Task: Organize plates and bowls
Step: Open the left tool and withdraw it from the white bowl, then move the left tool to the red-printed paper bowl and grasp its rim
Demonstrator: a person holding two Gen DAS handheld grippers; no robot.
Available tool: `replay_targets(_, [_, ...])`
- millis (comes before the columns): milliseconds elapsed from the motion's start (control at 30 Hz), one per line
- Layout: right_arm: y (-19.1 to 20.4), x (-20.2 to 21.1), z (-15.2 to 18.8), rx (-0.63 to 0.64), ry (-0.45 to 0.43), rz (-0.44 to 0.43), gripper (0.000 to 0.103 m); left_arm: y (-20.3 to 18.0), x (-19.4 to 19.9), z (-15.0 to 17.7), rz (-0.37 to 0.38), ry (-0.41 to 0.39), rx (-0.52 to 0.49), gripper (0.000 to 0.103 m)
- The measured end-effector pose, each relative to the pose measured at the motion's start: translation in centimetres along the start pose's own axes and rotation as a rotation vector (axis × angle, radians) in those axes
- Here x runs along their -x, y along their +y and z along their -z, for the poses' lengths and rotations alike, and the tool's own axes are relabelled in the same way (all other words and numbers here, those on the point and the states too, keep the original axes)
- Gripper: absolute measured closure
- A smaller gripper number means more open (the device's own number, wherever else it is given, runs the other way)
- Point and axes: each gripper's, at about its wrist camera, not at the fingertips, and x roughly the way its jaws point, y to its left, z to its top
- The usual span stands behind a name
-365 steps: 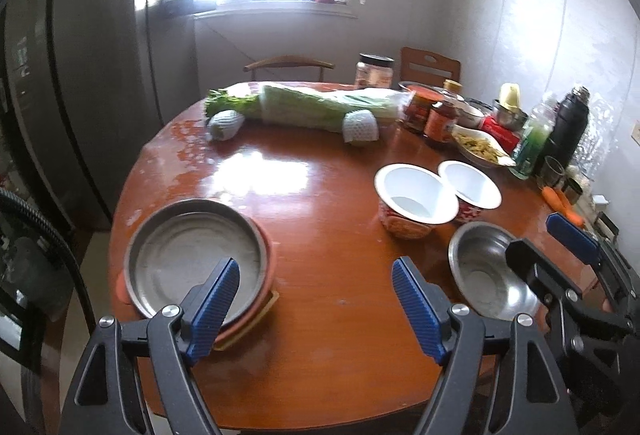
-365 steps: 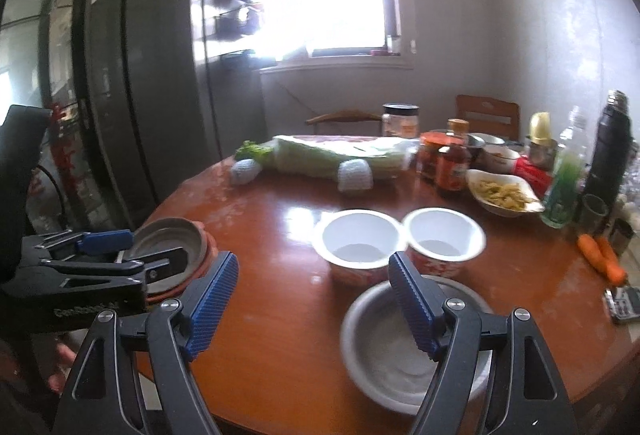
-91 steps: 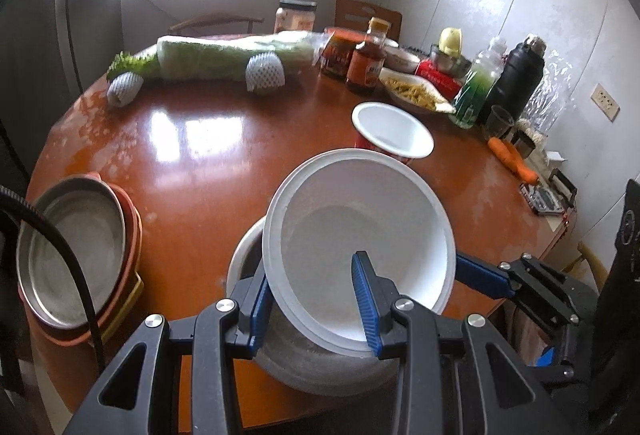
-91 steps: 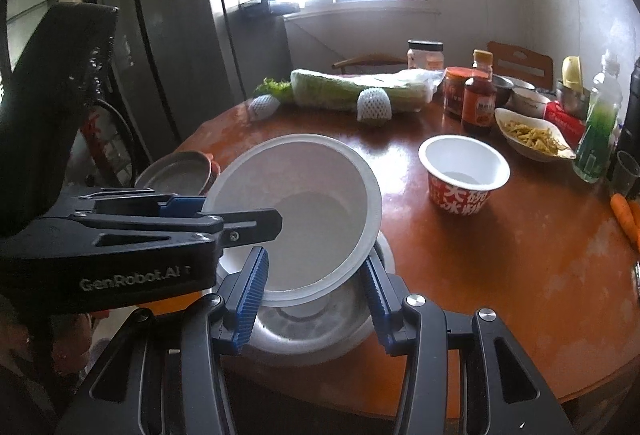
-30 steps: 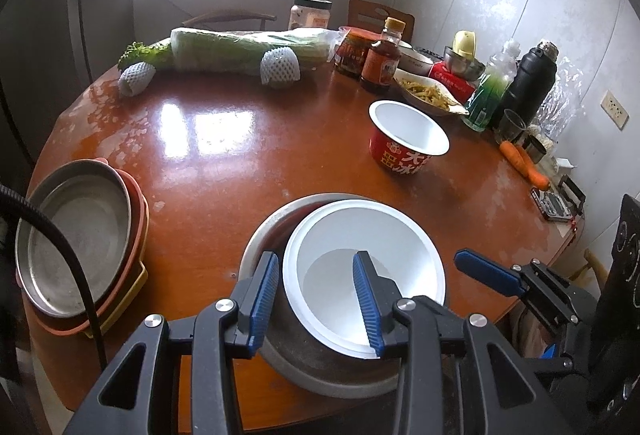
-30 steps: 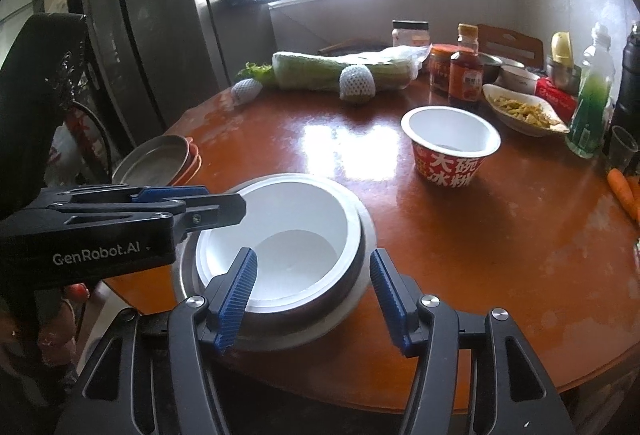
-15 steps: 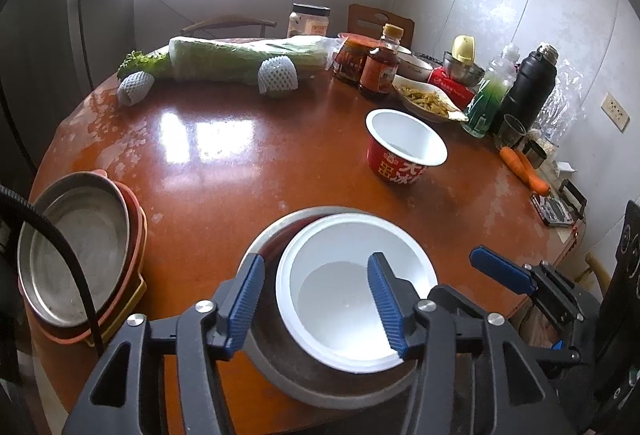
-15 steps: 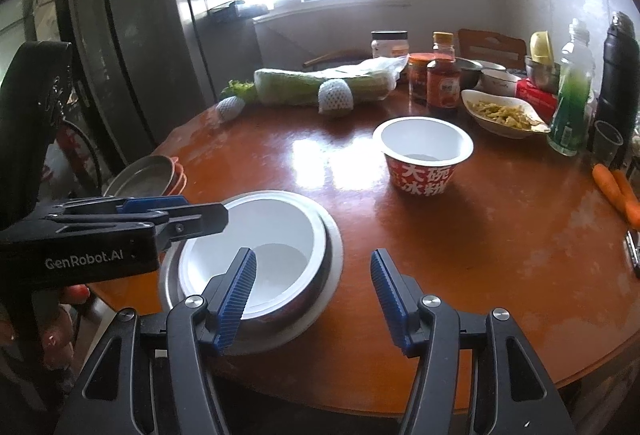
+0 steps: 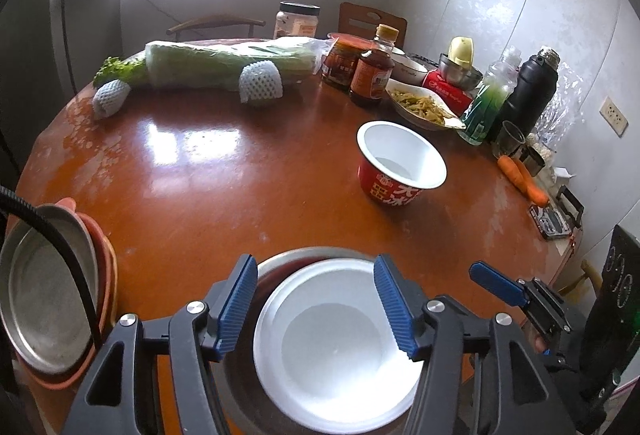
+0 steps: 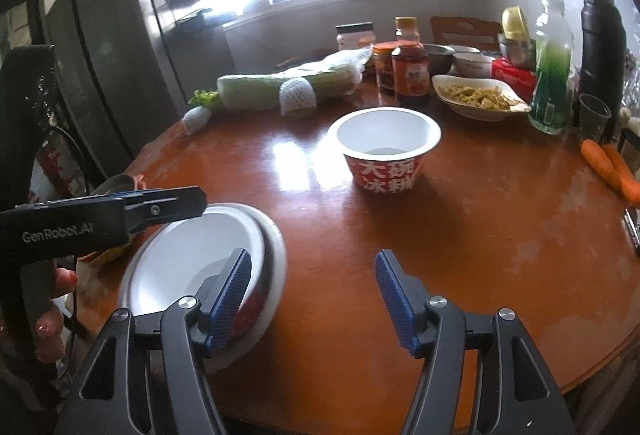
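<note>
Writing: the left tool (image 10: pixel 160 209) carries the white words "GenRobot.AI" along its black side. The red cup bowl (image 10: pixel 386 151) has large white Chinese characters round its wall; I cannot make them out surely. Labels on the sauce bottle (image 9: pixel 374 69) and jar (image 9: pixel 298 20) are too small to read.

White bowl (image 9: pixel 334 349): mouth up, sitting inside the steel bowl (image 9: pixel 280 267), directly under and between the left tool's blue pads (image 9: pixel 236 305). It leans a little toward the steel bowl's near side.

Red cup bowl: upright, mouth up, alone on the tabletop (image 9: pixel 200 175), well ahead of both tools and slightly right of the left one.

Stacked plates (image 9: pixel 44 299): a steel plate lying in orange ones, flat, at the tabletop edge, left of the left tool.

Left tool (image 9: pixel 316 303): angled down over the white bowl, jaws opening, pads standing clear on either side of the rim, gripping nothing. A person's fingers (image 10: pixel 60 281) wrap its handle.

Right tool (image 10: pixel 314 299): angled down at bare tabletop just right of the nested bowls, jaws opening, nothing between them; its left pad (image 10: pixel 228 293) overlaps the white bowl's rim in view, and I cannot tell if it touches.

Far side: wrapped cabbage (image 9: pixel 224 61) lying lengthwise across the tabletop, beyond both tools.
</note>
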Motion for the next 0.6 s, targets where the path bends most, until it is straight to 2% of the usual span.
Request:
replay_targets(367, [-3.7, -1.7, -3.5, -0.027, -0.028, 0.058, 0.037, -1.4, -1.9, -3.5, 0.008, 0.0, -0.06, 0.041])
replay_targets(600, [-6.9, -3.8, -6.4, -0.059, -0.03, 0.111, 0.037, -2.0, -4.3, -6.0, 0.01, 0.024, -0.058, 0.041])
